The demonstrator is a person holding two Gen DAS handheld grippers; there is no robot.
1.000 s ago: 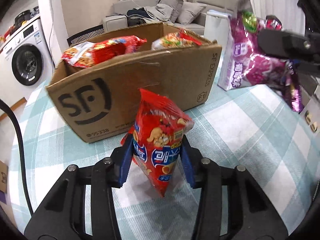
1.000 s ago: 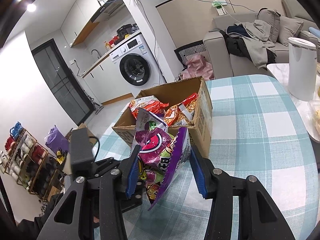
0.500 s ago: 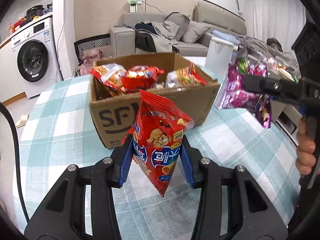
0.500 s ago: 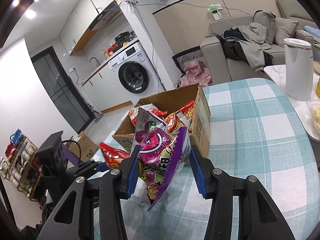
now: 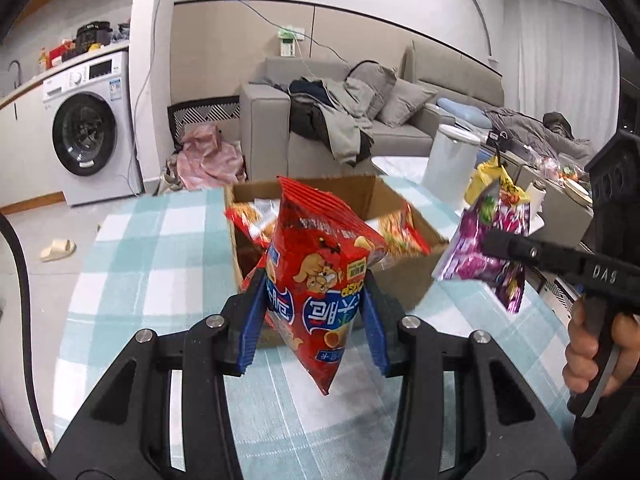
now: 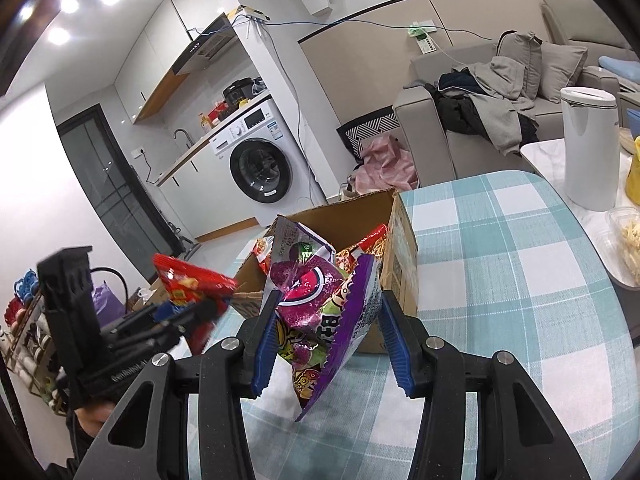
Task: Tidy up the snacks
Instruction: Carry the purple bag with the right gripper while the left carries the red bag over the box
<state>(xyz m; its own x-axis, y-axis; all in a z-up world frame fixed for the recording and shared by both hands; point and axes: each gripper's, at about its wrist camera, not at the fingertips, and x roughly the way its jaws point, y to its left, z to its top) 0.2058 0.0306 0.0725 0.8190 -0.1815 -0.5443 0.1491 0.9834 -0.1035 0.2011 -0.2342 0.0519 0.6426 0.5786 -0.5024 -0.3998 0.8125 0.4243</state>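
Checked table, open box on it with snack packs inside, left gripper clamped on red bag – raised before the box, right gripper clamped on purple bag – raised beside it

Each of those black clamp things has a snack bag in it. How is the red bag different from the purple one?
The red bag carries a cartoon animal and chip pictures; the purple bag is shiny, with magenta and green patches. The red bag sits in the left gripper, the purple bag in the right gripper. The red bag looks smooth and puffed, the purple bag crumpled. Both hang above the checked tablecloth, near the cardboard box of snacks.
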